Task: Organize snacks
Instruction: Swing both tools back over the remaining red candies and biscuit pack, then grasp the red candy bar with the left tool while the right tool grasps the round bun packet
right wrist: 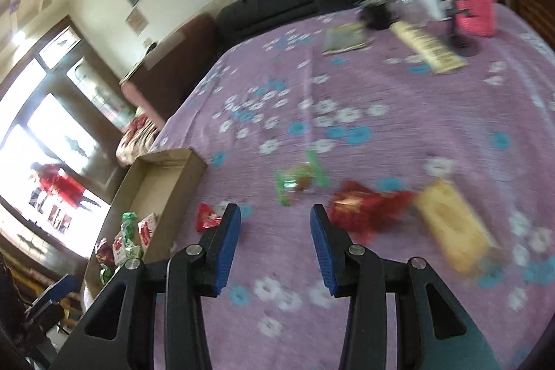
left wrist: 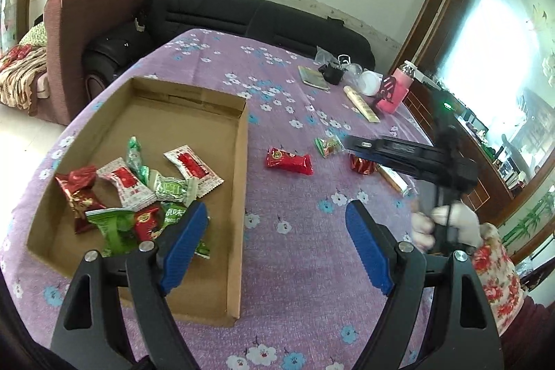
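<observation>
Sorting is partly done: a pile of wrapped snacks [left wrist: 138, 193] already sits in the cardboard box [left wrist: 239, 189]. Both grippers are spread and empty, left gripper [left wrist: 277, 245] at the box's near edge, right gripper [right wrist: 275, 248] over the cloth. The green candy [right wrist: 300, 179] is best approached squarely (view blurred), closed on at its middle.

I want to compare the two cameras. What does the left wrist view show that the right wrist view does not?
Only the left wrist view shows the right tool from outside, and the green packets at the near end of the cardboard box. Only the right wrist view shows the whole yellow packet. Both show the box, the red snack and the green candy on the purple cloth.
</observation>
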The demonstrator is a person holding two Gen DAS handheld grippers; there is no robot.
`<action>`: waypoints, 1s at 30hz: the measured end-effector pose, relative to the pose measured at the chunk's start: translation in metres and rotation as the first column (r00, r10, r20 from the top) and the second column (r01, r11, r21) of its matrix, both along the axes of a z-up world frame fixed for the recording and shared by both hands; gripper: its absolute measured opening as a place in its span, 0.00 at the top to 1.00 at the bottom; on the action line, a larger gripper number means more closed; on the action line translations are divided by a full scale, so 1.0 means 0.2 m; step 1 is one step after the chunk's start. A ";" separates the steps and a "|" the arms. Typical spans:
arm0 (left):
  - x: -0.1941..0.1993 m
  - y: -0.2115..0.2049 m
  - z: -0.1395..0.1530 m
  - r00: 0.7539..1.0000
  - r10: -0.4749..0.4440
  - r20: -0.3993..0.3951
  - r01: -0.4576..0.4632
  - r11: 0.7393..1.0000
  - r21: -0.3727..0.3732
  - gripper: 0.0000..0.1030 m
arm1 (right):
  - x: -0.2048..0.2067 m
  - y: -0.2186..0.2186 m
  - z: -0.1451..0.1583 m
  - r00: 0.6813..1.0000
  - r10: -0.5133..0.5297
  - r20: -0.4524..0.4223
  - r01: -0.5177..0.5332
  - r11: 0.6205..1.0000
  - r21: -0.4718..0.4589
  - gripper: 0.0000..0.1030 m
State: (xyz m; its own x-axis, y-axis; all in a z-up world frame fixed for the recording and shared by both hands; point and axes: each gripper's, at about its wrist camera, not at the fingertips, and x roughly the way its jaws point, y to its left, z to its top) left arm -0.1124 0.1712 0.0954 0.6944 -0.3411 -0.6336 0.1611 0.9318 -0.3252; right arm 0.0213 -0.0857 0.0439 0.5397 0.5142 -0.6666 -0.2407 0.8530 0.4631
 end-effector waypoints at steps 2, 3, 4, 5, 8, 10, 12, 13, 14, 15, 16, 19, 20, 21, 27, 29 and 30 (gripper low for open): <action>0.02 0.00 -0.02 1.000 -0.004 -0.011 0.004 1.000 0.002 0.20 | 0.06 0.12 -0.02 0.999 0.042 -0.011 -0.042 0.999 0.008 0.60; 0.02 -0.01 -0.02 1.000 -0.006 -0.013 0.007 1.000 0.005 0.20 | 0.08 0.15 -0.03 0.998 0.056 -0.013 -0.056 0.998 0.014 0.60; 0.02 -0.01 -0.02 1.000 -0.010 -0.014 0.010 1.000 0.012 0.20 | 0.10 0.19 -0.03 0.997 0.073 -0.015 -0.072 0.997 0.019 0.60; 0.02 0.00 -0.03 1.000 -0.010 -0.015 0.010 1.000 0.015 0.20 | 0.13 0.25 -0.04 0.996 0.085 -0.022 -0.085 0.996 0.012 0.60; 0.02 0.01 -0.04 1.000 -0.007 -0.018 0.007 1.000 0.009 0.20 | 0.15 0.35 -0.08 0.992 0.119 -0.049 -0.120 0.993 -0.007 0.60; 0.03 0.02 -0.04 1.000 -0.008 -0.023 0.008 1.000 0.006 0.20 | 0.14 0.39 -0.11 0.984 0.152 -0.089 -0.151 0.988 0.009 0.60; 0.04 0.01 -0.05 1.000 -0.008 -0.025 0.009 1.000 0.005 0.20 | 0.12 0.39 -0.12 0.975 0.186 -0.119 -0.180 0.982 0.058 0.60; 0.04 0.02 -0.05 1.000 -0.009 -0.026 0.009 1.000 0.003 0.20 | 0.08 0.38 -0.12 0.968 0.214 -0.135 -0.202 0.975 0.093 0.60; 0.04 0.02 -0.05 1.000 -0.009 -0.026 0.009 1.000 -0.001 0.20 | 0.06 0.37 -0.11 0.961 0.237 -0.143 -0.221 0.968 0.120 0.60; 0.04 0.02 -0.05 1.000 -0.010 -0.026 0.010 1.000 -0.005 0.20 | 0.04 0.35 -0.10 0.957 0.250 -0.144 -0.232 0.963 0.135 0.60; 0.04 0.02 -0.05 1.000 -0.011 -0.025 0.011 1.000 -0.007 0.20 | 0.03 0.32 -0.08 0.959 0.250 -0.137 -0.231 0.963 0.139 0.60; 0.03 0.01 -0.05 1.000 -0.021 -0.022 0.021 1.000 -0.008 0.20 | 0.02 0.15 0.00 0.991 0.124 -0.055 -0.120 0.991 0.061 0.60; 0.03 0.00 -0.05 0.999 -0.027 -0.020 0.027 1.000 -0.007 0.20 | 0.05 0.07 0.01 0.998 0.053 -0.036 -0.053 0.998 0.022 0.60; 0.03 -0.01 -0.06 0.999 -0.032 -0.020 0.032 0.999 -0.005 0.20 | 0.08 0.02 0.01 0.999 0.015 -0.040 -0.015 1.000 0.011 0.59; 0.05 -0.08 -0.07 0.998 -0.056 -0.035 0.056 0.998 0.005 0.20 | 0.24 -0.07 -0.06 0.988 -0.107 -0.116 0.105 0.994 -0.019 0.58; 0.05 -0.09 -0.06 0.998 -0.057 -0.035 0.058 0.998 0.011 0.20 | 0.28 -0.02 -0.09 0.983 -0.128 -0.133 0.119 0.990 -0.070 0.58; 0.05 -0.09 -0.06 0.998 -0.059 -0.035 0.059 0.998 0.015 0.20 | 0.30 0.00 -0.11 0.980 -0.144 -0.139 0.131 0.986 -0.099 0.58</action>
State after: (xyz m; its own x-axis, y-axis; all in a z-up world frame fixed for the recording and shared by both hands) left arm -0.1021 0.1522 0.0828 0.6507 -0.3707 -0.6627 0.2048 0.9261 -0.3169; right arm 0.0814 -0.0865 0.0223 0.4956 0.3767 -0.7826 -0.0538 0.9126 0.4053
